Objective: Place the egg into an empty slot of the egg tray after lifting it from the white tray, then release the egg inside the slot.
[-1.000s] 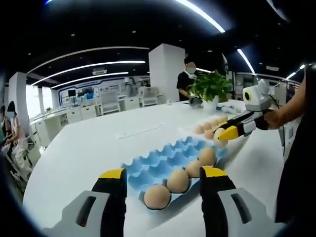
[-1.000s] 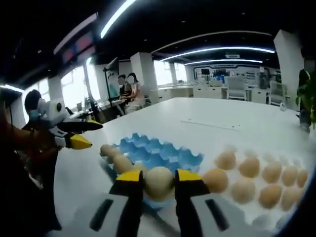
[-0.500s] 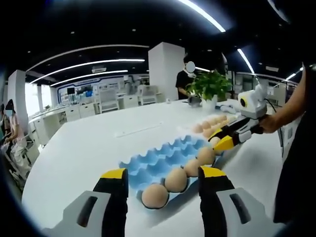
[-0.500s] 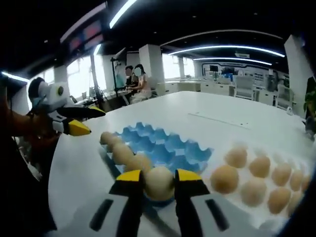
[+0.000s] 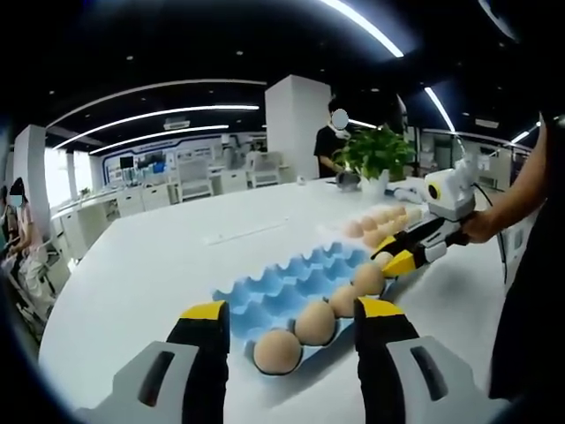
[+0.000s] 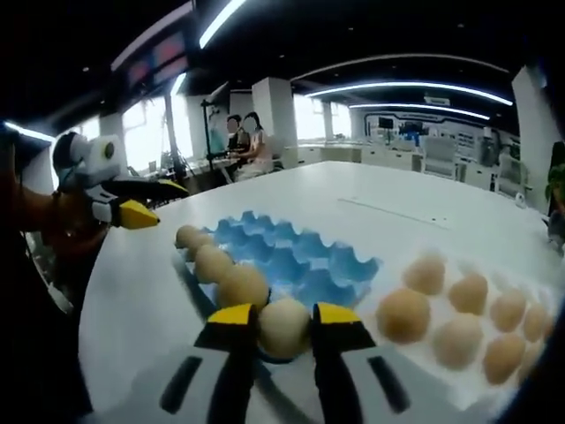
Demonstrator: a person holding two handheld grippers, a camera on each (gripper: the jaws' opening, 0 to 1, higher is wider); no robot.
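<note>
Right gripper view, bottom centre: right gripper [image 6: 284, 329] pinches a beige egg [image 6: 283, 328] over the blue moulded egg tray [image 6: 305, 264]; left gripper [image 5: 291, 331] spread, holding nothing.

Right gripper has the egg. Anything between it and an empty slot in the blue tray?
Nothing visible blocks it. The right gripper holds the egg at the near end of the blue egg tray, beside the row of eggs along one edge. The other slots look open. The left gripper hangs off to the side.

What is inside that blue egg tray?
Four brown eggs fill one edge row of the blue egg tray; other slots look empty. The right gripper lowers another egg there.
</note>
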